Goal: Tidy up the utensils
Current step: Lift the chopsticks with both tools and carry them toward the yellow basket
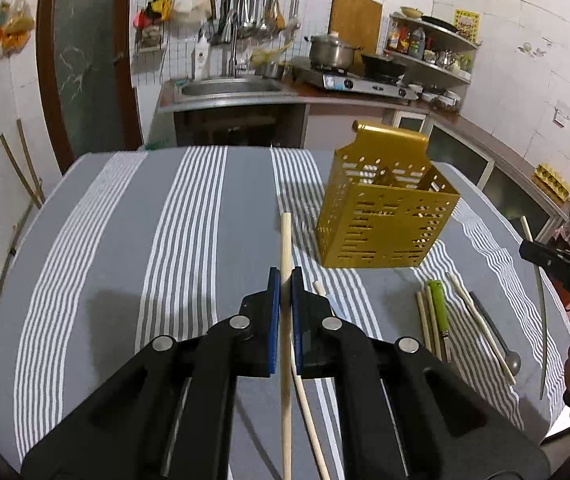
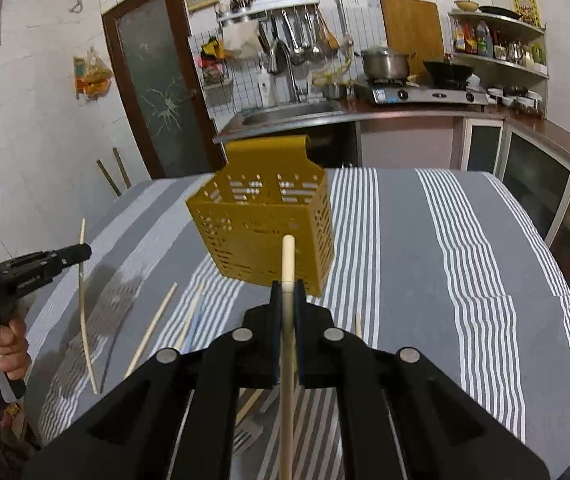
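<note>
both tongs, left [image 1: 285, 276] and right [image 2: 288, 289], are each clamping a chopstick [image 1: 285, 240] [image 2: 288, 258] near the gold holder [image 1: 385, 216], its contents unclear; only the right view is showing a spatula [image 2: 249, 434].

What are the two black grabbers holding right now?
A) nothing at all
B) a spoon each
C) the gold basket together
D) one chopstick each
D: the left gripper is shut on a chopstick, and the right gripper is shut on another chopstick, both poking past the fingertips toward the gold basket.
</note>
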Available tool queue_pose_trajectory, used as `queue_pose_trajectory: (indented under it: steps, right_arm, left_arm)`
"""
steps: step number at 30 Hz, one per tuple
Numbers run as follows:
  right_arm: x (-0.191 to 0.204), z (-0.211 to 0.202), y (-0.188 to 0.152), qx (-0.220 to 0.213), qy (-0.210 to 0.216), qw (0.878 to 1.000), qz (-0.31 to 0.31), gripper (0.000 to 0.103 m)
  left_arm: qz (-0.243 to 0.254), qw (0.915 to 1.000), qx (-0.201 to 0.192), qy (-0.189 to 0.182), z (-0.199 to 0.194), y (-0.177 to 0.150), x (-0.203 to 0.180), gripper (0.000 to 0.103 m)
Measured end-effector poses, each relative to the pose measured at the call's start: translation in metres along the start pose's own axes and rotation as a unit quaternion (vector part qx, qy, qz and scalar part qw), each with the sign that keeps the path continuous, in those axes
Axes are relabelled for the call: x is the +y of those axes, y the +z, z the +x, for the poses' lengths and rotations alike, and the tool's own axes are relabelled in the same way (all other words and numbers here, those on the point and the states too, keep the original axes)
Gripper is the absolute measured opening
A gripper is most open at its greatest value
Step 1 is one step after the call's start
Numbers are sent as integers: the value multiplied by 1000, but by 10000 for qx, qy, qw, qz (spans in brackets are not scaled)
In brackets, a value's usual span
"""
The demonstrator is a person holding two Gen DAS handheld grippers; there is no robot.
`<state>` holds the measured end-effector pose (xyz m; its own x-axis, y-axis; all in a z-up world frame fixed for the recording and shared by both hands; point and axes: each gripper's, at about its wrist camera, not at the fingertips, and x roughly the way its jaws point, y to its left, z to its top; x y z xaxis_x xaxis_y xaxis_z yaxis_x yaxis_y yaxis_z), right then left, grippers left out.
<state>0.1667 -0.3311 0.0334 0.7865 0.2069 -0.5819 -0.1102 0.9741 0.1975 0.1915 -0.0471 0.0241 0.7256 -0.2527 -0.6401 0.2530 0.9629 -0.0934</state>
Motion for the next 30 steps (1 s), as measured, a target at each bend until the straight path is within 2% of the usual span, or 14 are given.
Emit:
queue_pose_trajectory:
  steps: [12,18,30]
  right_arm:
    - [-2,-14,-3,-186,7,9998,56,6]
    - [-4,-12,-3,-215,-43,9998,13,6]
    - [6,-35,16,-589,-47,9981,-177,6]
  left_arm:
    - [186,9995,-268,-17,-14,-3,-15,4]
    - [194,9995,-259,-65,-11,-2,-20,4]
    - [154,9983,-564,-68,-22,21,-19,4]
